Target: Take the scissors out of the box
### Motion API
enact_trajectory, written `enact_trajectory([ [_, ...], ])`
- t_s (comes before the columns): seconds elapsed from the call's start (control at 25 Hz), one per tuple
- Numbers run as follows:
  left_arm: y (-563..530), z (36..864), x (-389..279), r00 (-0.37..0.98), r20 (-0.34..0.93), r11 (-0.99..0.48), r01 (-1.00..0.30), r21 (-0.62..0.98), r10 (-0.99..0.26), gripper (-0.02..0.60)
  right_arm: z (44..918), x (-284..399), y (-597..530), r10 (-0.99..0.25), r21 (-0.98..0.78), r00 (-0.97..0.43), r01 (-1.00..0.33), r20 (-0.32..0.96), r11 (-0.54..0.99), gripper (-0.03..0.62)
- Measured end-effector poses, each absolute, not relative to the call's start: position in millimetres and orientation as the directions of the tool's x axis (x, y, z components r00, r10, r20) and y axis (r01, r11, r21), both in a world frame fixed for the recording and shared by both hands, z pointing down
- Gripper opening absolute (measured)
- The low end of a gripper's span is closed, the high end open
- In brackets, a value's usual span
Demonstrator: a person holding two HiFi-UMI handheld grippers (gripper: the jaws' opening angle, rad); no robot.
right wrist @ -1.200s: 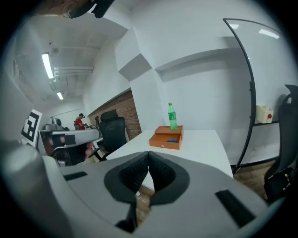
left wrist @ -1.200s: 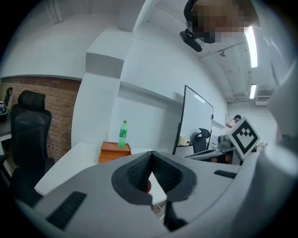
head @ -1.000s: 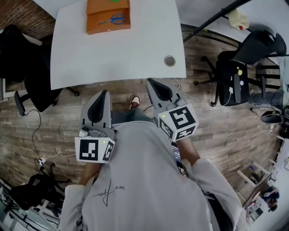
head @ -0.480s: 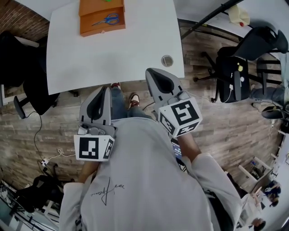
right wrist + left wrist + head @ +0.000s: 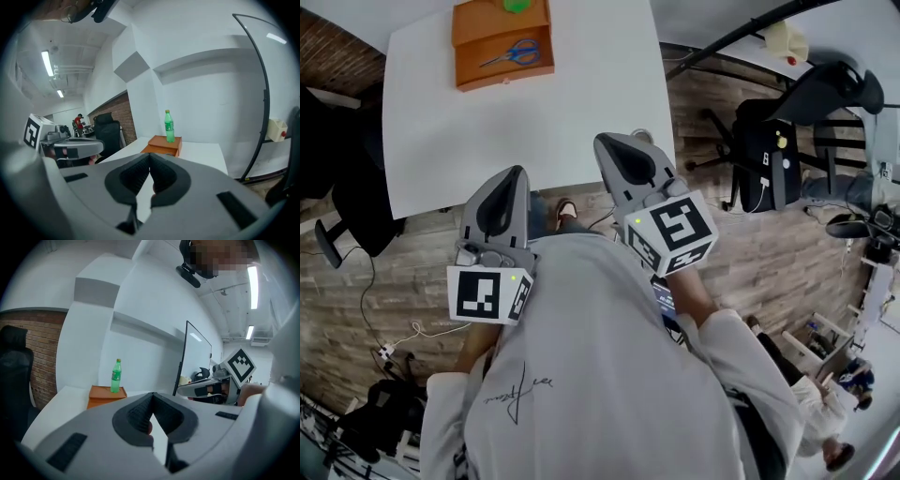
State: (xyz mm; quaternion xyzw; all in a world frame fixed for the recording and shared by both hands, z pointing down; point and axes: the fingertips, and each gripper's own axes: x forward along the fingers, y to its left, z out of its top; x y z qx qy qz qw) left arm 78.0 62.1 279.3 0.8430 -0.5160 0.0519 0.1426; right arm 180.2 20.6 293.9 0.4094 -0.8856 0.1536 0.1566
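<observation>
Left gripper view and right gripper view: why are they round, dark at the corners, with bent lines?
Left gripper view: a wide-angle lens darkens the corners and bows straight lines; the grey plastic left claw, close up, looks soft. Right gripper view: same bending; the green plastic bottle stays fairly sharp. Head view: even light, no strong glare.

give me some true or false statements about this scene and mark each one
The scissors lie inside the orange box. True.
The green bottle lies on its side. False: it stands upright.
The right hand-held gripper is shut and empty. True.
The left hand-held gripper grips the scissors. False: it is shut on nothing, by the white table's near edge, apart from the box.
The box sits at the table's near edge. False: it sits at the far end.
</observation>
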Motion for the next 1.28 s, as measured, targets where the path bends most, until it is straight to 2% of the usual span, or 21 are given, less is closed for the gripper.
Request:
enact_trajectory([
  [0.24, 35.5, 280.6, 66.8, 0.504, 0.228, -0.465, -0.861, 0.205, -0.833, 0.003, 292.6, 169.4, -13.8, -0.670, -0.094, -0.598, -0.773, 0.440, 0.628, 0.009],
  [0.56, -0.3, 281.2, 30.4, 0.496, 0.203, -0.449, -0.862, 0.236, -0.844, 0.003, 298.2, 148.5, -48.7, -0.644, -0.042, -0.581, -0.758, 0.497, 0.651, 0.009],
  [0.88, -29.8, 284.1, 2.2, 0.496, 0.199, -0.447, -0.860, 0.246, -0.845, 0.003, 314.5, 112.8, -80.1, -0.585, 0.023, -0.587, -0.695, 0.560, 0.719, 0.009],
  [1.08, -41.9, 288.6, -14.2, 0.507, 0.203, -0.451, -0.852, 0.267, -0.838, 0.003, 321.7, 102.9, -102.7, -0.541, -0.075, -0.621, -0.693, 0.567, 0.717, 0.009],
  [1.28, -53.3, 296.3, -27.8, 0.523, 0.210, -0.460, -0.842, 0.283, -0.826, 0.005, 335.9, 96.0, -120.7, -0.532, 0.035, -0.572, -0.660, 0.624, 0.751, 0.009],
])
